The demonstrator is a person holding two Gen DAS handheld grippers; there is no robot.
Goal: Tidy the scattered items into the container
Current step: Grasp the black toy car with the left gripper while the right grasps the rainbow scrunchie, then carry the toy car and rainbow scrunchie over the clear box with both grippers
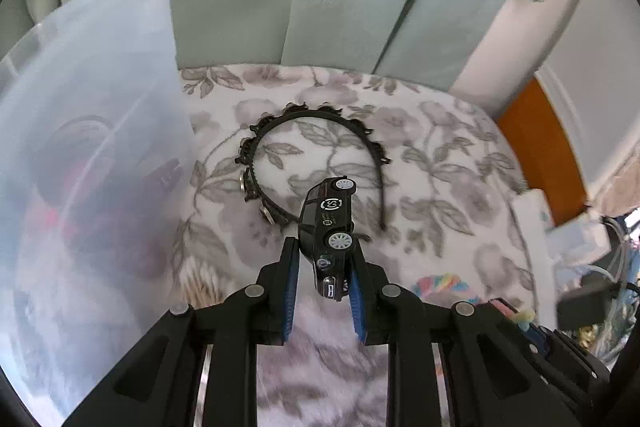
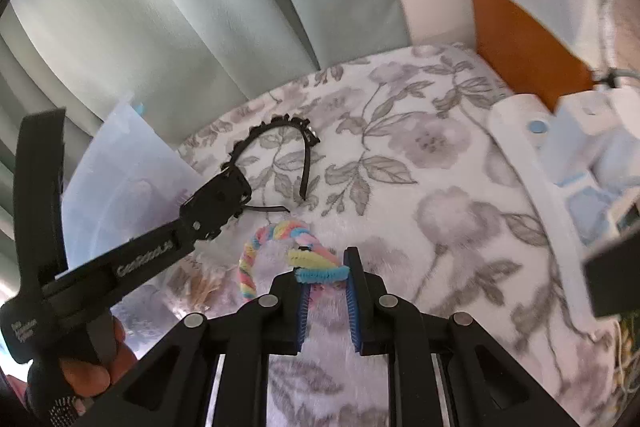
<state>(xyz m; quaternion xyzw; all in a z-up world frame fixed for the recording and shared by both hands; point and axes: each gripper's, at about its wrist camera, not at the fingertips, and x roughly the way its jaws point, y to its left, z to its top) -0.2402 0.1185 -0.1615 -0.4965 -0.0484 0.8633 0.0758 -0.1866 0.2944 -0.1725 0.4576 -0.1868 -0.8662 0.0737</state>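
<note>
I am holding a black toy car [image 1: 329, 227] tightly in my left claw [image 1: 325, 259], and my right claw [image 2: 325, 269] is gripping the rainbow headband [image 2: 280, 247]. The black headband [image 1: 316, 155] is lying on the floral blanket [image 1: 440, 163] at 12 o'clock, the clear container [image 1: 92, 147] at 9 o'clock.

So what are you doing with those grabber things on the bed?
A person is tidying. The left gripper pinches a small black toy car, and the right gripper pinches a pastel rainbow fuzzy headband. A black beaded headband lies on the flowered blanket, beside the clear plastic bin.
</note>
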